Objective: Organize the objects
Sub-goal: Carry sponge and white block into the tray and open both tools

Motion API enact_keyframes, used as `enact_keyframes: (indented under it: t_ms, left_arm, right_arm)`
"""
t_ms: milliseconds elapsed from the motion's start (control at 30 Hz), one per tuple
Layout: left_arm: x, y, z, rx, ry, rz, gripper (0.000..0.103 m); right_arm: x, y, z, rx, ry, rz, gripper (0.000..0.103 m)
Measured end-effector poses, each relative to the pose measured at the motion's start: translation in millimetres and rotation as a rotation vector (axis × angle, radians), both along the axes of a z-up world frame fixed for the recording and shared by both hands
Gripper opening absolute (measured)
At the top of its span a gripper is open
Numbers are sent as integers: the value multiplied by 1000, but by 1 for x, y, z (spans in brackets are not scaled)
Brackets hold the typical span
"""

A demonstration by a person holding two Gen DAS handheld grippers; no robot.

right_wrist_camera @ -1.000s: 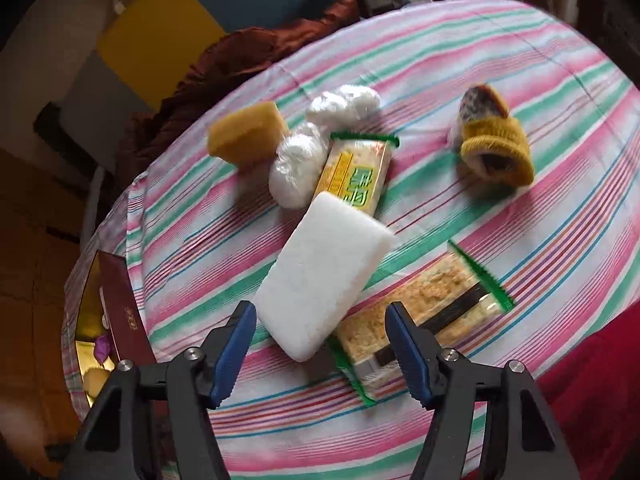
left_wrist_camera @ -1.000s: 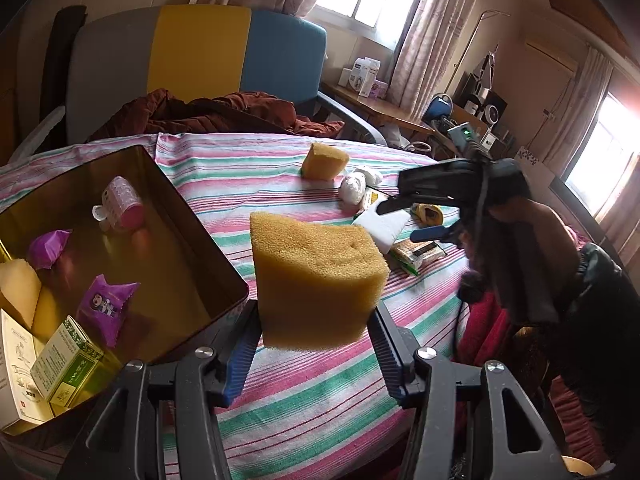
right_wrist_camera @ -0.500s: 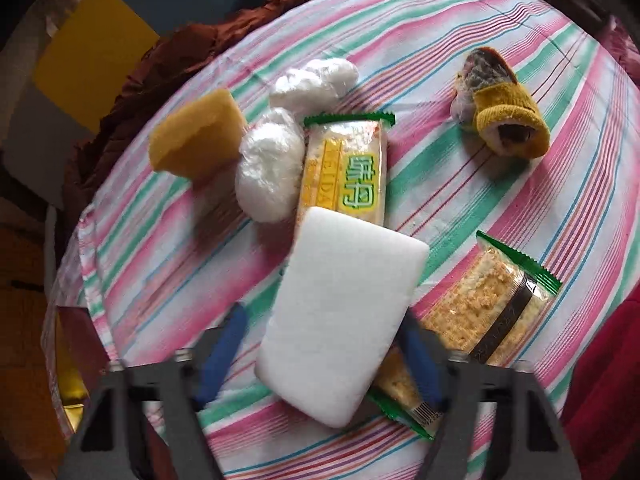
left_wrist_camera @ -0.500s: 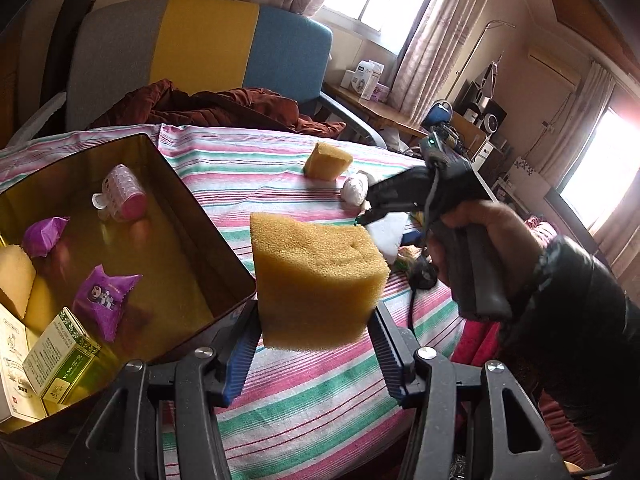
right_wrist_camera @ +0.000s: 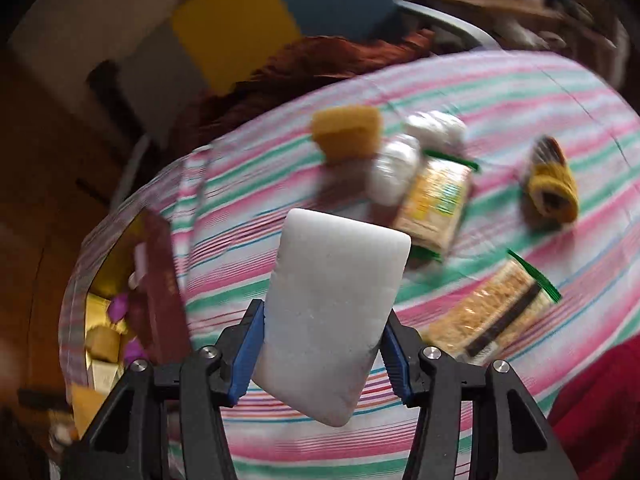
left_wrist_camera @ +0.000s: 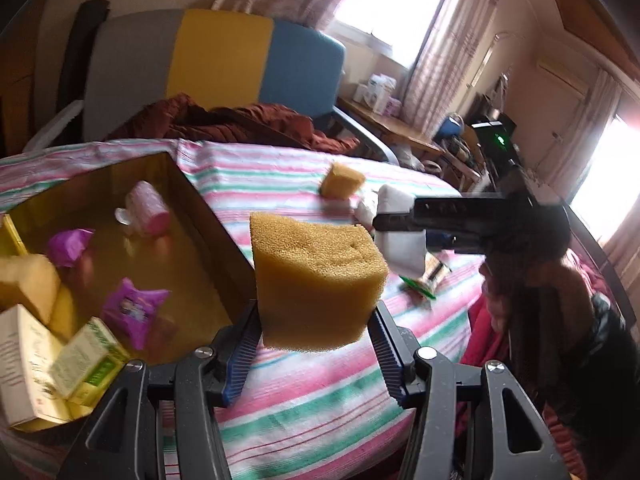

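My left gripper (left_wrist_camera: 312,348) is shut on a yellow sponge (left_wrist_camera: 316,280) and holds it above the striped tablecloth, just right of the gold-lined box (left_wrist_camera: 208,216). My right gripper (right_wrist_camera: 320,354) is shut on a white sponge (right_wrist_camera: 332,304) and holds it lifted off the table; it also shows in the left wrist view (left_wrist_camera: 376,224) with the white sponge (left_wrist_camera: 400,248). The box (right_wrist_camera: 156,284) lies left of the right gripper and holds a pink cup (left_wrist_camera: 146,208), purple packets (left_wrist_camera: 132,308), a sponge and small cartons.
On the cloth lie a second yellow sponge (right_wrist_camera: 346,134), two white wrapped balls (right_wrist_camera: 394,174), two cracker packs (right_wrist_camera: 436,196) (right_wrist_camera: 492,312) and a yellow knitted piece (right_wrist_camera: 552,188). A chair with a brown garment (left_wrist_camera: 240,120) stands behind the table.
My right gripper closed on the white sponge and lifted it off the table, swinging toward the box. My left gripper kept holding the yellow sponge and shifted little.
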State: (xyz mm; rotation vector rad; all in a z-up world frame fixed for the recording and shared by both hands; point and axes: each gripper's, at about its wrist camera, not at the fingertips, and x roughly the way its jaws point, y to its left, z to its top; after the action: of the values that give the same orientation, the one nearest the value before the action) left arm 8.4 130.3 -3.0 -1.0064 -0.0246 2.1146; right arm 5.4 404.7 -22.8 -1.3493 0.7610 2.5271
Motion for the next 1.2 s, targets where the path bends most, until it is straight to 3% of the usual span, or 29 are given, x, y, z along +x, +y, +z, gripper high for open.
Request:
enact_keyframes:
  t_ms: [400, 700, 867, 1000, 1100, 1200]
  left_arm:
    - [-62, -95, 12, 2, -13, 316, 55]
    - [-91, -126, 1, -22, -37, 406, 55]
    - [-99, -134, -20, -75, -80, 427, 57]
    - [-99, -137, -30, -126, -103, 433, 78]
    - [-94, -141, -31, -131, -103, 444, 81]
    - [-90, -150, -31, -108, -118, 471, 81]
  right_arm:
    - [-40, -97, 12, 0, 72, 305, 56]
    - [-55, -162, 2, 74, 21, 504, 57]
    - [-60, -177, -8, 96, -5, 532, 58]
    - [-65, -191, -24, 106, -45, 549, 63]
    - [-62, -195, -31, 102, -60, 549, 80]
    - [-56, -194, -32, 104, -63, 547, 83]
